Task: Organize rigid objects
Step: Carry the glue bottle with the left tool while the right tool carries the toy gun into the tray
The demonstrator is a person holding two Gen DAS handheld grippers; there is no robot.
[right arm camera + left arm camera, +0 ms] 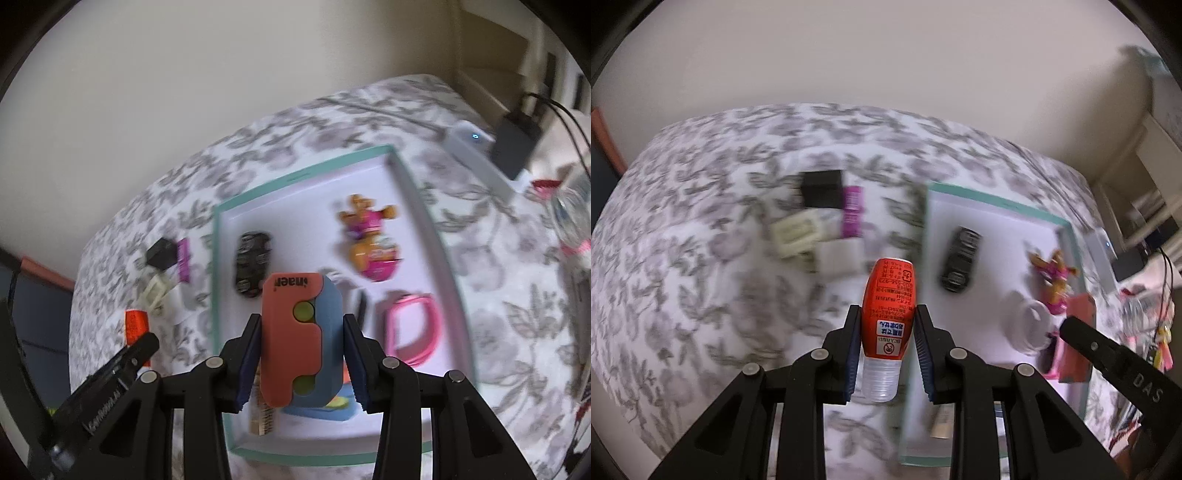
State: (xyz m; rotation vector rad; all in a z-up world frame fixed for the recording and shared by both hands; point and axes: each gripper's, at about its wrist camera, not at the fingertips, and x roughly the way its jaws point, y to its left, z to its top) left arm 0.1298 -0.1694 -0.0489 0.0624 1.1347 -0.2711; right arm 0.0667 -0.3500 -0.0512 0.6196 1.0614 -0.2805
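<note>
Left gripper clenched on an orange-labelled bottle at lower centre — beside the teal-rimmed tray. Right gripper grasping a coral-and-blue case — lower centre, above the tray.

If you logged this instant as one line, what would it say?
left gripper: shut on red bottle | right gripper: shut on toy car | tray: holds black car, figure, pink band

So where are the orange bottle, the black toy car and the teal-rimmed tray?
orange bottle (888, 295), left wrist view, on its printed label.
black toy car (252, 264), right wrist view, on its roof.
teal-rimmed tray (295, 177), right wrist view, on its far rim.
</note>
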